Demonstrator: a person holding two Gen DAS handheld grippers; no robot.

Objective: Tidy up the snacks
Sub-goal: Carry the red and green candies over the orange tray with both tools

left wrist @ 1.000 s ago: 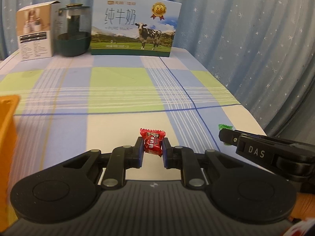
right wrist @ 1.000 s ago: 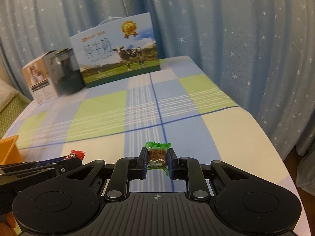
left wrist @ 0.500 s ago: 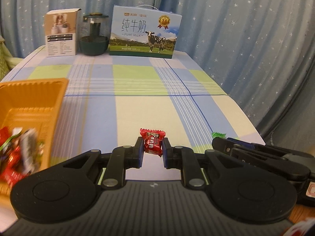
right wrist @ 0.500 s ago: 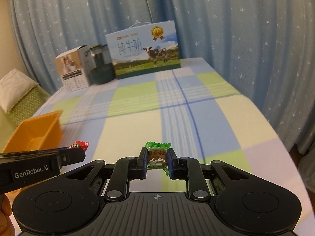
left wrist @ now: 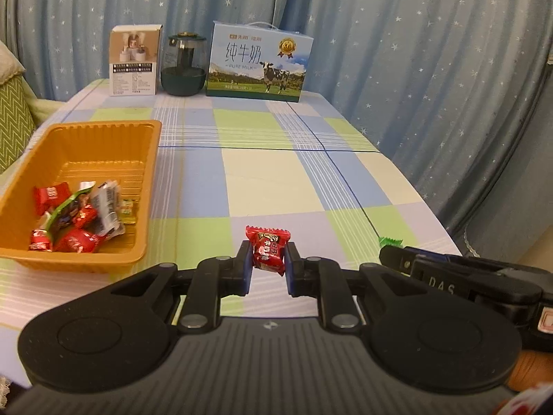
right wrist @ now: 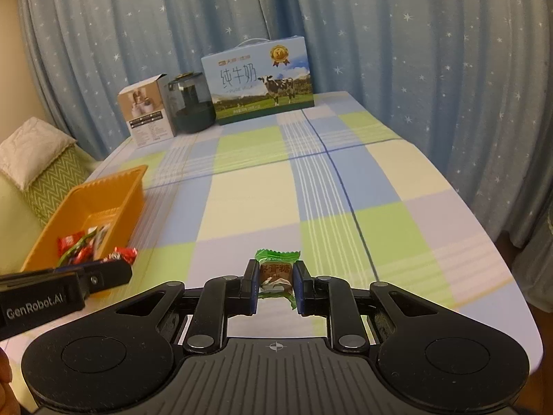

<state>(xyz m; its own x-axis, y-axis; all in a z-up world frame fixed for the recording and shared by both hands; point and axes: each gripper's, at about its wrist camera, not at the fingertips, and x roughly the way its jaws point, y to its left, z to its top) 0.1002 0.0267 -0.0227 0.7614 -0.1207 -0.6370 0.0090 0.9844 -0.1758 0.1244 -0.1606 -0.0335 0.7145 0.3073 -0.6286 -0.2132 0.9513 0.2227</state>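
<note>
My left gripper [left wrist: 266, 265] is shut on a red wrapped candy [left wrist: 268, 249], held above the checked tablecloth to the right of the orange tray [left wrist: 148, 186]. The tray holds several wrapped snacks [left wrist: 74, 218]. My right gripper [right wrist: 276, 285] is shut on a green wrapped candy [right wrist: 276, 271], held above the table's near part. The right gripper also shows at the right of the left wrist view [left wrist: 389, 249], with the candy's green tip [left wrist: 390, 241] showing. The left gripper with its red candy [right wrist: 124, 254] shows at the left of the right wrist view, in front of the tray [right wrist: 103, 200].
At the table's far end stand a white carton [left wrist: 135, 60], a dark glass jar [left wrist: 183, 65] and a blue milk box [left wrist: 257, 64]. Blue star curtains hang behind and to the right. A green cushioned seat [right wrist: 45, 169] is at the left. The table edge [left wrist: 432, 207] runs along the right.
Both grippers have pulled back and risen with their candies held. The view has swung left, so the orange tray with its snacks has come fully into sight.
</note>
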